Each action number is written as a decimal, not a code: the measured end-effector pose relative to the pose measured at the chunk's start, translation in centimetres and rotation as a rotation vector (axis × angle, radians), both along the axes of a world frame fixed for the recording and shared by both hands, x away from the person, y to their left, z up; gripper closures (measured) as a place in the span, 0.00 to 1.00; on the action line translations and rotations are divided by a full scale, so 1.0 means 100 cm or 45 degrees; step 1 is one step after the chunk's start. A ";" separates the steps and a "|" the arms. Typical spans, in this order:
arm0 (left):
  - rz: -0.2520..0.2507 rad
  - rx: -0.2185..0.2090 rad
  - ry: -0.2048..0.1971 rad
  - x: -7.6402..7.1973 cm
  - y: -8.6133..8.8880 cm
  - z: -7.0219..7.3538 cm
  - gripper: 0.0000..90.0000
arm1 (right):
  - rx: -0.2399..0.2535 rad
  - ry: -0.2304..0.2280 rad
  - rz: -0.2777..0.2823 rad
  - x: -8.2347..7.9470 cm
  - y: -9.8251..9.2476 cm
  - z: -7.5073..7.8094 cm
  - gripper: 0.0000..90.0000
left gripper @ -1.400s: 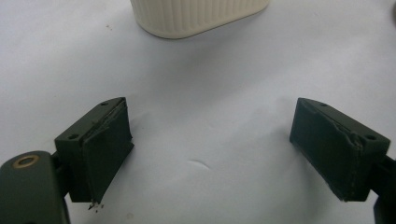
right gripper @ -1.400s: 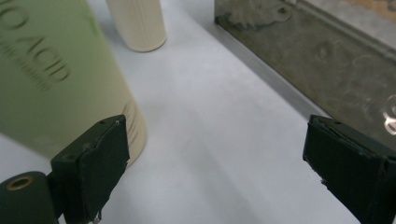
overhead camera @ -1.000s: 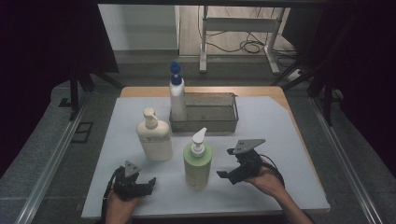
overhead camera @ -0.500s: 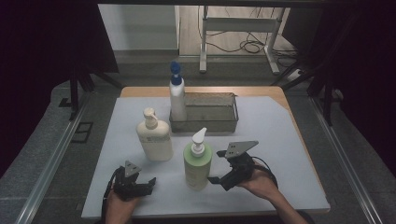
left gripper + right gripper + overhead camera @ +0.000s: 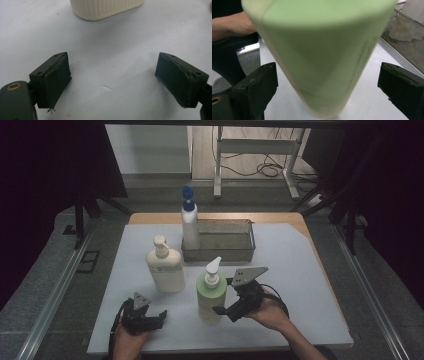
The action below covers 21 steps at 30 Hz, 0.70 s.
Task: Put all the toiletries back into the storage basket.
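Right gripper (image 5: 226,312) jaws wide around the green pump bottle (image 5: 210,294), side print too blurred to read, left gripper (image 5: 150,318) wide, empty, at seven o'clock, cream pump bottle (image 5: 165,270) label illegible

blurred and cropped bottles
up close my green bottle (image 5: 319,55) is blurred, its top cut off; the cream bottle (image 5: 106,8) shows just its base.

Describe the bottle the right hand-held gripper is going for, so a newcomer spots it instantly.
On the white mat, in front of the metal basket, it stands nearest the person, between the open jaws of the right hand-held gripper. It is the green pump bottle; its neighbours are cream and white.
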<state>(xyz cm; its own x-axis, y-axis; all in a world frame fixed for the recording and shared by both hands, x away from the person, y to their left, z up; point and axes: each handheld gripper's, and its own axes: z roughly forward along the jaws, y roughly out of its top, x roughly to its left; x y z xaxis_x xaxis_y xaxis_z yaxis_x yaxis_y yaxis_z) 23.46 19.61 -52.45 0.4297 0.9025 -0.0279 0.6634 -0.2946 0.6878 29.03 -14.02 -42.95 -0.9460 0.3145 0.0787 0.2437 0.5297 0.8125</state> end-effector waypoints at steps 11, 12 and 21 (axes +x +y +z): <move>0.000 0.000 0.002 0.000 0.000 0.000 0.14 | 0.013 -0.010 0.003 0.002 0.015 0.004 0.06; 0.000 0.000 0.002 0.000 0.000 0.000 0.14 | 0.013 -0.010 0.002 0.002 0.016 0.004 0.06; -0.001 0.000 0.002 0.000 0.000 0.000 0.14 | 0.022 -0.021 0.006 0.001 0.023 0.006 0.10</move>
<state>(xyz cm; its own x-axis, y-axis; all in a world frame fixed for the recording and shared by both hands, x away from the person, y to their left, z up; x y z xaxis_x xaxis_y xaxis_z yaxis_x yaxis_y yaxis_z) 23.46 19.61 -52.43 0.4301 0.9023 -0.0284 0.6645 -0.2951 0.6866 29.17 -11.77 -42.31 -0.9487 0.3087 0.0685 0.2277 0.5166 0.8254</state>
